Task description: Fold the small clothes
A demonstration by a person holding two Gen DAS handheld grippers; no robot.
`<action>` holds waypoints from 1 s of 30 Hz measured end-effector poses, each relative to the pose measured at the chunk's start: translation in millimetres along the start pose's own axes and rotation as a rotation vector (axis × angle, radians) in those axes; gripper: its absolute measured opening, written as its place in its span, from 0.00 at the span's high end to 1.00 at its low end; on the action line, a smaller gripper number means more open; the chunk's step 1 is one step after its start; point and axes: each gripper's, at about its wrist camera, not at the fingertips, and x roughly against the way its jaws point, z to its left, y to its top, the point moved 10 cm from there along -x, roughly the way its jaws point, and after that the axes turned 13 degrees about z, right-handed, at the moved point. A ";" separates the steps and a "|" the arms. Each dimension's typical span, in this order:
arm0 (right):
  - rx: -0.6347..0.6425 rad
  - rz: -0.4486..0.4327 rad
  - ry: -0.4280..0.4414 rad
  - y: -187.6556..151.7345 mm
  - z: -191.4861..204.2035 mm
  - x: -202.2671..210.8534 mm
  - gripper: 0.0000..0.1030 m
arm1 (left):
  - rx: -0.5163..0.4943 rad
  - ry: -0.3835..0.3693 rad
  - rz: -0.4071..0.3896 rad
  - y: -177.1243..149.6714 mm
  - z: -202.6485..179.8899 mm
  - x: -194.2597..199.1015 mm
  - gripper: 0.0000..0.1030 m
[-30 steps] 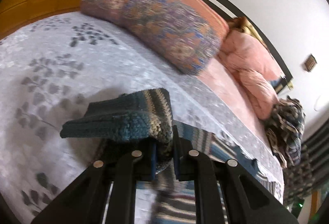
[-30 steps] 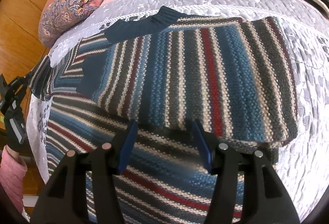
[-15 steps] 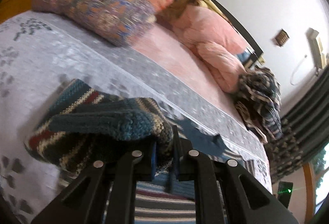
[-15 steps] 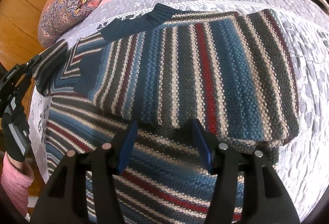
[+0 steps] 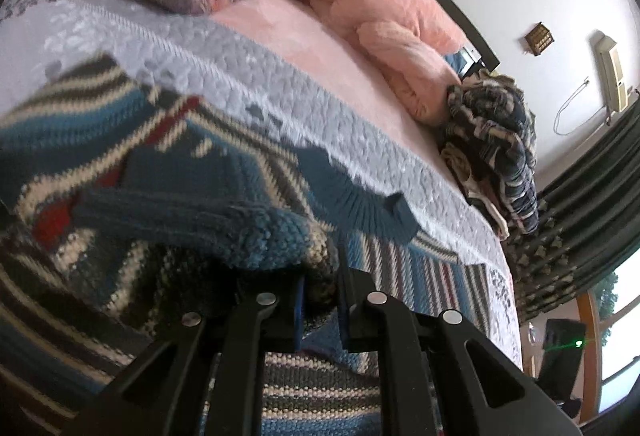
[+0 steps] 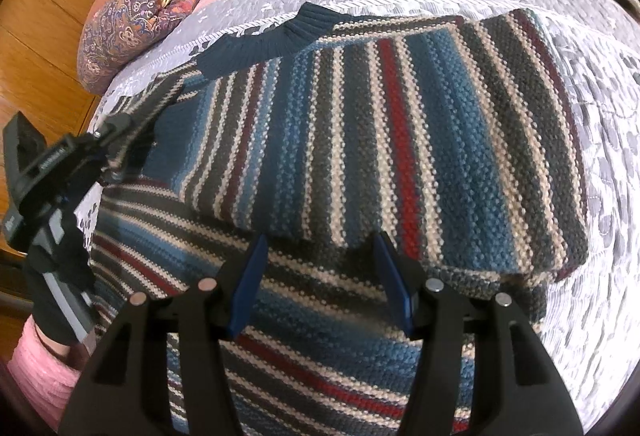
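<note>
The striped sweater (image 6: 360, 139) lies folded on the bed (image 6: 600, 115), collar far-left; left gripper (image 5: 320, 300) pinches its sleeve; right gripper (image 6: 324, 284) hovers, fingers wide.

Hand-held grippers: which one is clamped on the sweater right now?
The left hand-held gripper: its jaws pinch a bunched knit edge of the striped sweater. The right hand-held gripper hangs open over it, holding nothing.
</note>
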 end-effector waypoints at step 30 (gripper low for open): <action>0.057 0.056 0.015 21.0 54.8 -3.7 0.44 | -0.045 0.346 -0.038 33.1 104.2 98.8 0.76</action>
